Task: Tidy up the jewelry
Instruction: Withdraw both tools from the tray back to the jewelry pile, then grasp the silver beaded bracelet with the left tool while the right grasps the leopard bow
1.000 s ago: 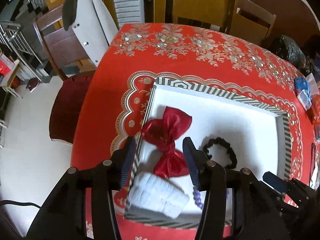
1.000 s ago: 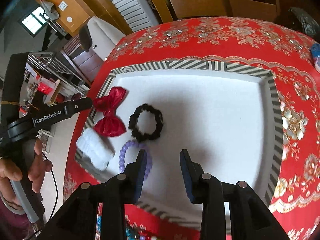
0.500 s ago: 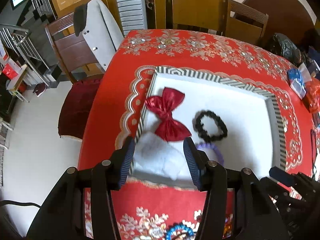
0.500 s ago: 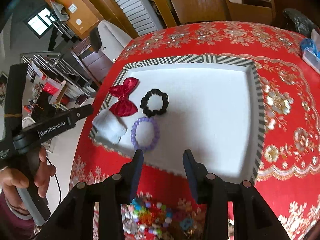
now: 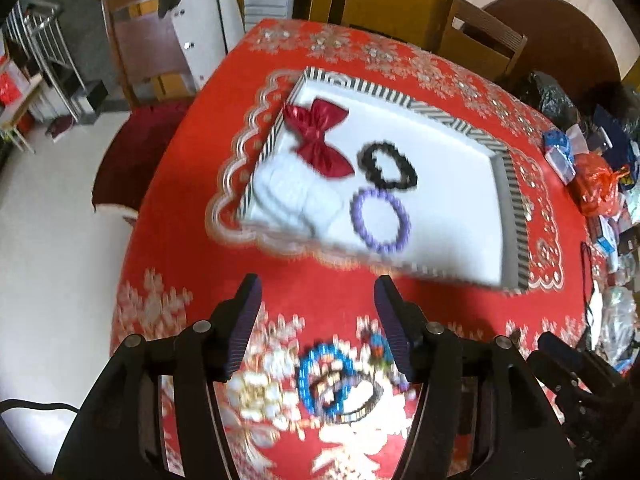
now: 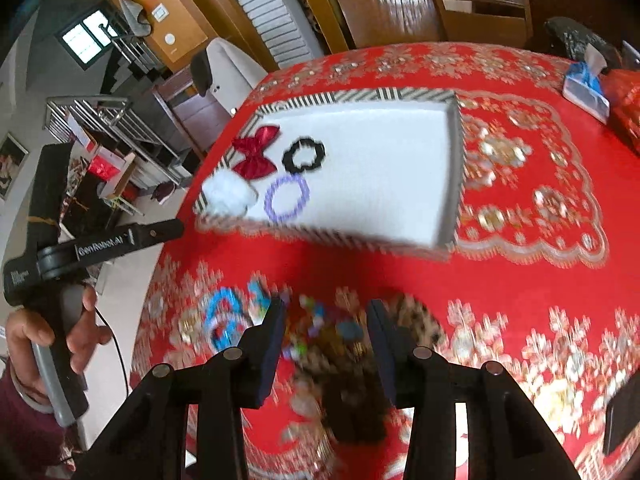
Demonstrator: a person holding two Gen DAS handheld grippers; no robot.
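A white tray with a striped rim [image 5: 452, 112] [image 6: 360, 96] lies on the red tablecloth. In it are a red bow [image 5: 320, 140] [image 6: 255, 154], a white fluffy piece [image 5: 296, 200] [image 6: 228, 196], a black scrunchie [image 5: 387, 166] [image 6: 304, 154] and a purple bead bracelet [image 5: 380, 220] [image 6: 287, 196]. Loose jewelry lies on the cloth nearer me: a blue bead bracelet [image 5: 324, 376] [image 6: 222, 318] and a blurred colourful pile [image 6: 320, 328]. My left gripper [image 5: 316, 328] is open and empty above the blue bracelet. My right gripper [image 6: 326, 332] is open and empty above the pile.
Wooden chairs [image 5: 472, 36] stand behind the table, one with a grey garment [image 5: 208, 12] at left. Bags and boxes [image 5: 592, 176] crowd the table's right edge. A tissue pack [image 6: 584, 88] lies at far right. The table edge drops to the floor on the left.
Both grippers have pulled back from the tray toward the near side of the table. The loose jewelry pile has come into view beneath them. Both stay open.
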